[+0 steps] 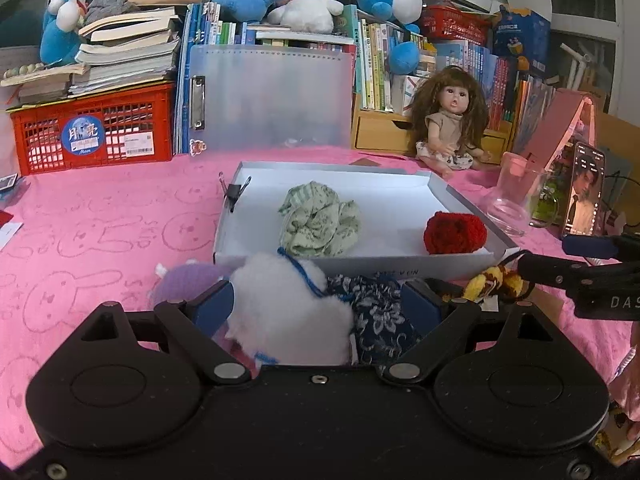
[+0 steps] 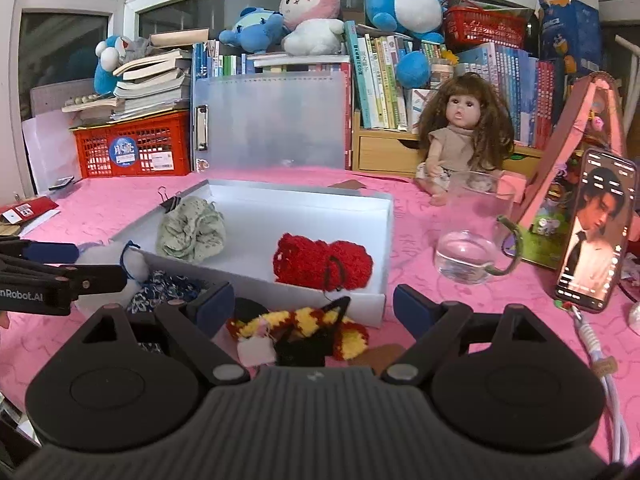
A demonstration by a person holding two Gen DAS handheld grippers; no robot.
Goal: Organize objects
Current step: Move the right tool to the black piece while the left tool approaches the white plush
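Observation:
A shallow white box (image 1: 460,196) (image 2: 384,240) on the pink cloth holds a green scrunchie (image 1: 320,222) (image 2: 190,230) and a red knitted piece (image 1: 454,232) (image 2: 320,262). In front of the box lie a white fluffy piece (image 1: 288,312) (image 2: 116,260), a navy floral scrunchie (image 1: 376,312) (image 2: 168,288), a purple item (image 1: 184,280) and a yellow, red and black knitted piece (image 1: 496,280) (image 2: 304,328). My left gripper (image 1: 322,304) is open around the white and navy pieces. My right gripper (image 2: 314,304) is open over the yellow and black piece.
A glass pitcher (image 2: 468,232) (image 1: 512,196), a propped phone (image 2: 592,228) (image 1: 584,192), a doll (image 2: 464,128) (image 1: 448,124) and a pink toy house (image 2: 576,148) stand to the right. A red crate (image 1: 92,132), a clear folder (image 1: 272,96), books and plush toys line the back.

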